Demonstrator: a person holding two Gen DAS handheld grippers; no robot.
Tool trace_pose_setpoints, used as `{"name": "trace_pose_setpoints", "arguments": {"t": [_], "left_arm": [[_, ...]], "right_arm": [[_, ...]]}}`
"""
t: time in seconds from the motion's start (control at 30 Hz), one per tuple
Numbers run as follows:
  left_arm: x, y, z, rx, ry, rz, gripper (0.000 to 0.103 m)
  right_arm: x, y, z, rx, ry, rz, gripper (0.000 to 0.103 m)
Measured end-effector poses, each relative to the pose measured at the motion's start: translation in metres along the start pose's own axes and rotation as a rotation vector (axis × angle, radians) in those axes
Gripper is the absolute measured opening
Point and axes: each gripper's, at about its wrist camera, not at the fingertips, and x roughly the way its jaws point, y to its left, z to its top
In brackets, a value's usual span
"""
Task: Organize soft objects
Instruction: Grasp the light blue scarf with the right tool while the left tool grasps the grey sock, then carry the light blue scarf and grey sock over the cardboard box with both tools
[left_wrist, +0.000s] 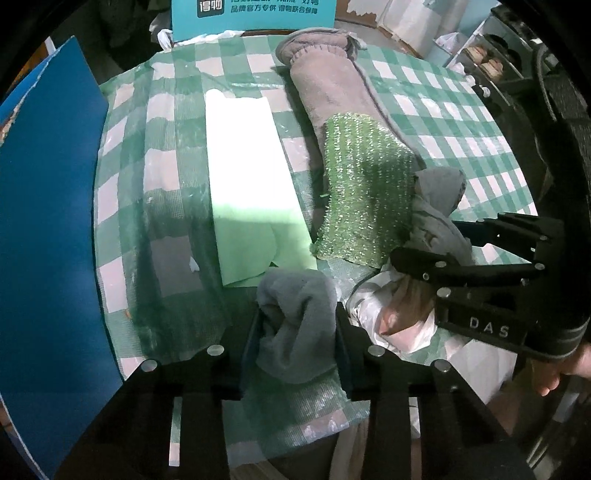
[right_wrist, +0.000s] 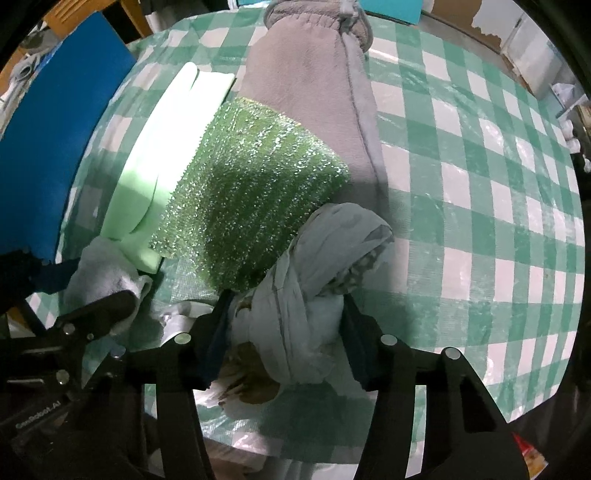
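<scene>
On the green-and-white checked tablecloth (left_wrist: 461, 122) lie a rolled grey-pink fleece blanket (left_wrist: 332, 85) (right_wrist: 306, 74), a glittery green knit cloth (left_wrist: 362, 184) (right_wrist: 251, 192) draped over it, and a pale green folded sheet (left_wrist: 251, 177) (right_wrist: 155, 147). My left gripper (left_wrist: 299, 325) points down at the near edge, shut on a bunched grey cloth (left_wrist: 295, 306). Just to its right, my right gripper (right_wrist: 286, 325) is shut on a twisted pale grey cloth bundle (right_wrist: 325, 251), also seen in the left wrist view (left_wrist: 439, 206).
A blue board (left_wrist: 48, 240) (right_wrist: 55, 129) stands along the table's left side. A teal box (left_wrist: 255, 14) sits at the far edge. A crumpled clear plastic bag (left_wrist: 399, 314) (right_wrist: 251, 380) lies under the right gripper. A person's hand (left_wrist: 561, 369) holds the right gripper.
</scene>
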Motion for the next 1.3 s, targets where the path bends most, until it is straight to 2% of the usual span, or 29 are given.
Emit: {"name": "trace_pose_setpoints", "arguments": {"t": [0.27, 0.53, 0.7, 1.3], "left_arm": [[-0.019, -0.002, -0.003, 0.016, -0.04, -0.011, 0.035], [-0.047, 0.007, 0.0, -0.007, -0.1, -0.041, 0.035], [-0.062, 0.007, 0.003, -0.011, -0.14, -0.055, 0.035], [-0.103, 0.016, 0.01, 0.002, -0.244, -0.014, 0.035]], "right_arm": [[-0.029, -0.004, -0.004, 0.02, -0.047, 0.03, 0.052], [-0.061, -0.007, -0.008, 0.003, -0.117, 0.024, 0.052], [-0.076, -0.007, 0.001, -0.003, -0.159, 0.037, 0.051], [-0.111, 0.007, 0.011, -0.05, -0.27, 0.051, 0.051]]}}
